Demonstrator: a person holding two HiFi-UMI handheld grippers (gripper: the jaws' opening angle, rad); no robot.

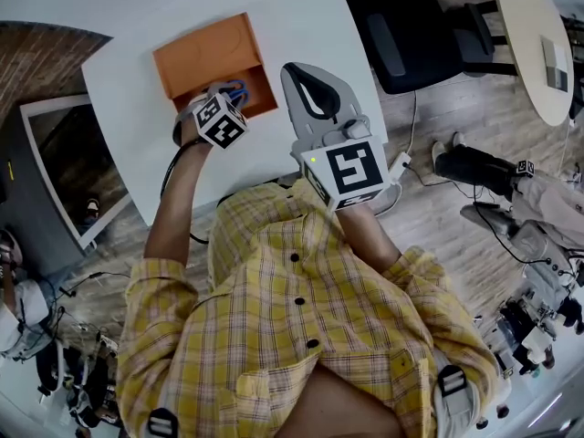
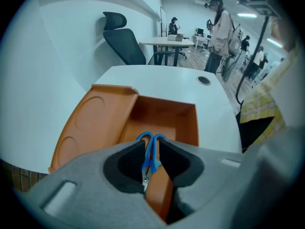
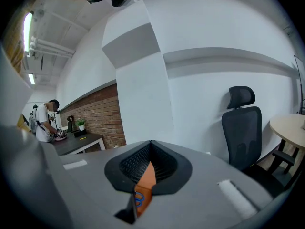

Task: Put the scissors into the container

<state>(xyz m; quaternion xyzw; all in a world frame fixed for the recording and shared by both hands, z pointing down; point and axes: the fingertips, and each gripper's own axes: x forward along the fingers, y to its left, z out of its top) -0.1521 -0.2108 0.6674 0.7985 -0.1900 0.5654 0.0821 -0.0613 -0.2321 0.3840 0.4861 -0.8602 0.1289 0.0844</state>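
Scissors [image 2: 151, 156], blue-handled with a bit of metal showing at the pivot, stand clamped between the pads of the left gripper [image 2: 152, 144], their loops pointing away from it. They hang over the near wall of the orange container [image 2: 174, 120], at its deep compartment; I cannot tell whether they touch it. The left forearm reaches out over the white table [image 1: 301, 16]. The right gripper [image 3: 150, 149] hovers just right of the container, tips together, empty.

Yellow plaid shirt [image 1: 301, 336], short sleeves, dark buttons down middle. Left gripper [image 1: 230, 91] and right gripper [image 1: 306, 73]: grey shells, black ribbed pads [image 2: 129, 162], black-and-white marker cubes [image 1: 220, 121]. Green light at 10 o'clock on right cube. Black cable [image 1: 170, 170] trails off left gripper.
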